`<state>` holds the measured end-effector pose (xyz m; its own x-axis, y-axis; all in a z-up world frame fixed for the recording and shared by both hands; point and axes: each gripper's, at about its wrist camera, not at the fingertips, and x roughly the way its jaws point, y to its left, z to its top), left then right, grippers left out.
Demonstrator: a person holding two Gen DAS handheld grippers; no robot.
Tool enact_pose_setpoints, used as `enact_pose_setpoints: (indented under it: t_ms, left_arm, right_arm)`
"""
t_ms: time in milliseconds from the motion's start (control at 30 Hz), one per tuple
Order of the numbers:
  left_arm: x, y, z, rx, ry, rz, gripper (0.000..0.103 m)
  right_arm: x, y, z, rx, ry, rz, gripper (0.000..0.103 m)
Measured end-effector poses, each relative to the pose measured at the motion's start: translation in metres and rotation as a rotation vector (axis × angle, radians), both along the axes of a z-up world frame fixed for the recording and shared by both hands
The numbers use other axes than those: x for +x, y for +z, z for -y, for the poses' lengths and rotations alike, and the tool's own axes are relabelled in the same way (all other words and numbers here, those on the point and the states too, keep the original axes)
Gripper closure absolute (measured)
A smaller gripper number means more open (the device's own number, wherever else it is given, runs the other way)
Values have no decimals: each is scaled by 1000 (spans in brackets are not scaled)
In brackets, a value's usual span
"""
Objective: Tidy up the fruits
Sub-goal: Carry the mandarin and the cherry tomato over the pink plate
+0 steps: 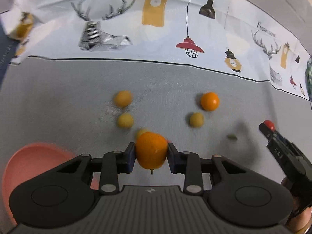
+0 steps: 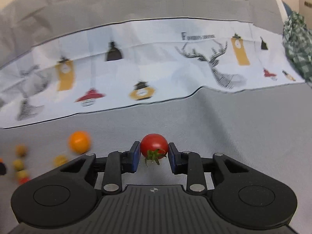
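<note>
My left gripper is shut on an orange kumquat, held off the grey cloth with its stem end toward the camera. Past it lie an orange fruit, a paler orange one and two yellow ones; another yellow one peeks out behind the kumquat. My right gripper is shut on a red cherry tomato with a green calyx. From the left wrist view that gripper shows at the right with the tomato at its tip.
A pink bowl sits at the lower left of the left wrist view. A small green bit lies on the grey cloth. A white printed cloth runs across the back. Green checked fabric is at the far right. Several small fruits lie left.
</note>
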<state>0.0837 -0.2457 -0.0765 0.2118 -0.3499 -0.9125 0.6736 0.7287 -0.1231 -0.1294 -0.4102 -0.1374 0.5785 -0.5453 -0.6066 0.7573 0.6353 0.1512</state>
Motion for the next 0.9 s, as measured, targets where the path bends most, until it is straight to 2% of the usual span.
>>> enact_pose_setpoints:
  t_ms: [233,467,733,900]
  left_arm:
    - [-36,33,-86,-9,66,26,65]
    - [-63,62,-165,-27,140,57,65]
    - [-78,78,-234,-38,222,101,65]
    - [-73,79,-259,-42,264,101,65]
  right_arm:
    - [-19,34,-96,7,143,10,72]
    - [-26,71,-170,3,274,30,72]
    - [-15,92,-225,-32,374,36,72]
    - [-9,96,-250,-29,425,29,72]
